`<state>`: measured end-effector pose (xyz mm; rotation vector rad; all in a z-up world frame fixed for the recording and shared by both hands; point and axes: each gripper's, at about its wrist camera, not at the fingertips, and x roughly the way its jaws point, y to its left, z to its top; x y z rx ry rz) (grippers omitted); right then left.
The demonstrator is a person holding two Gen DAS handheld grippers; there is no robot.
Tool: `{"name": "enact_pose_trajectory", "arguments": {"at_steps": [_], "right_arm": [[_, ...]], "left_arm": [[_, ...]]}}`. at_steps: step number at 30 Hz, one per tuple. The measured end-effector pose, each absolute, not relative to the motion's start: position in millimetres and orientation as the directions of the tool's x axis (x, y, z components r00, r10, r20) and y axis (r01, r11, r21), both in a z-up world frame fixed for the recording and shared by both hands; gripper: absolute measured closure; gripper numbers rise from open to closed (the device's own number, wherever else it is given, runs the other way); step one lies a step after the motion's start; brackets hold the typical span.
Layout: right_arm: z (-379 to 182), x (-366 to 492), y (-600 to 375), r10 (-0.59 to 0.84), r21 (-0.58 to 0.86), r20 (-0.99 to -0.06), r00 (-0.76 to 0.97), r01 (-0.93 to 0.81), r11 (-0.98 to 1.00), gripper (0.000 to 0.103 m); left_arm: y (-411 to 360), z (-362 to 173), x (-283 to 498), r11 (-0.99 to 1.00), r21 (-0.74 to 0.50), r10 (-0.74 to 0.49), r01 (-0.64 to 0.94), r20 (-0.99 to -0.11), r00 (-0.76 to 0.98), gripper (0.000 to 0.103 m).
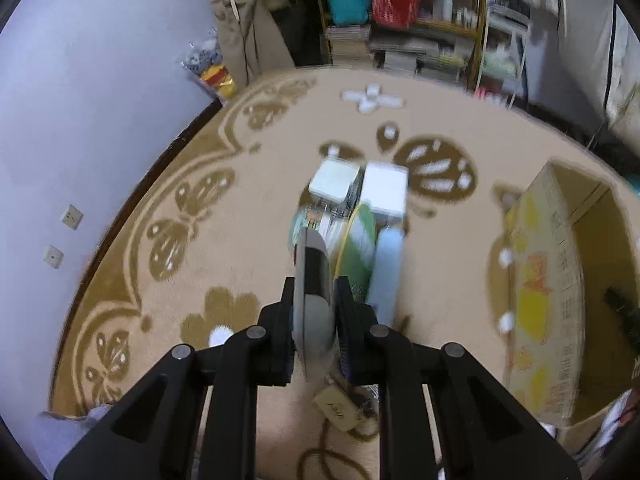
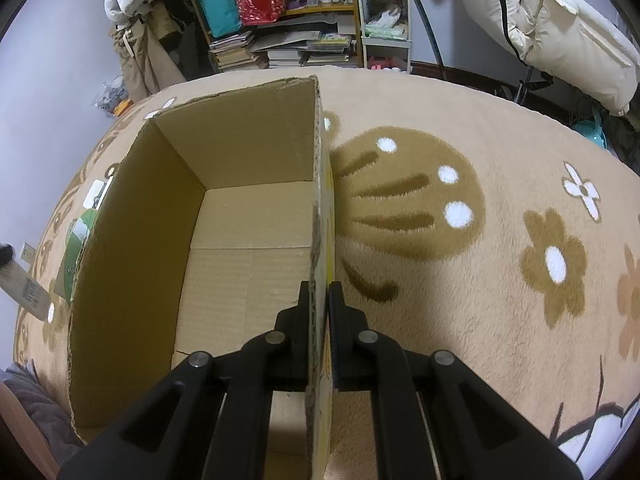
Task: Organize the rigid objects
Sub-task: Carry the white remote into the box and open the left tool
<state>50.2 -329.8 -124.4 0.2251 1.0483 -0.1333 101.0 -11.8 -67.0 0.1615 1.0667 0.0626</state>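
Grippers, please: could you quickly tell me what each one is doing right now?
Left gripper: shut on a flat grey object.
Right gripper: shut on the cardboard box wall.

Cardboard box (image 2: 248, 168): matt, corrugated, rough torn rim. Carpet (image 2: 460, 128): fuzzy pile. Hand-held gripper (image 2: 319, 292): matt black plastic.

Motion blur smears the left wrist view, softening the shelf (image 1: 404, 8) and the pile of boxes (image 1: 360, 208) on the carpet; print on the green packet (image 1: 360, 240) cannot be read; the flat grey object (image 1: 314, 300) pinched in the left claw (image 1: 314, 312) hides what lies beneath it; the cardboard box (image 1: 560, 280) is cut off at the right edge; in the right wrist view, the near corner of the box runs out of frame behind the right claw (image 2: 319, 300).
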Motion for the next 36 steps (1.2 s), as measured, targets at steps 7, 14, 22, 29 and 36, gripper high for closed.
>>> {"name": "enact_pose_trajectory", "arguments": {"at_steps": [7,14,22,29,36], "right_arm": [[-125.0,48.7,-330.5,0.005,0.13,-0.869,0.495,0.219,0.967,0.095],[-124.7,48.3,-330.0,0.005,0.13,-0.869,0.495,0.219,0.967,0.095],[-124.5,48.1,-330.3,0.006,0.132,-0.869,0.495,0.219,0.967,0.095],[-126.1,46.2,-328.7,0.011,0.137,-0.868,0.497,0.218,0.966,0.095],[-126.6,46.1,-328.2,0.016,0.145,-0.867,0.498,0.223,0.964,0.095]], "left_arm": [[-10.7,-59.3,98.6,0.986,0.167,0.135,0.016,-0.847,0.515,0.087],[-45.6,3.2,87.1,0.992,0.108,0.049,0.061,-0.794,0.606,0.087],[-122.7,57.1,77.5,0.98,0.045,-0.099,0.192,-0.729,0.678,0.087],[-190.9,63.7,67.9,0.941,0.009,-0.231,0.338,-0.713,0.662,0.087],[-236.3,16.2,72.0,0.921,0.036,-0.199,0.388,-0.812,0.548,0.087]]}}
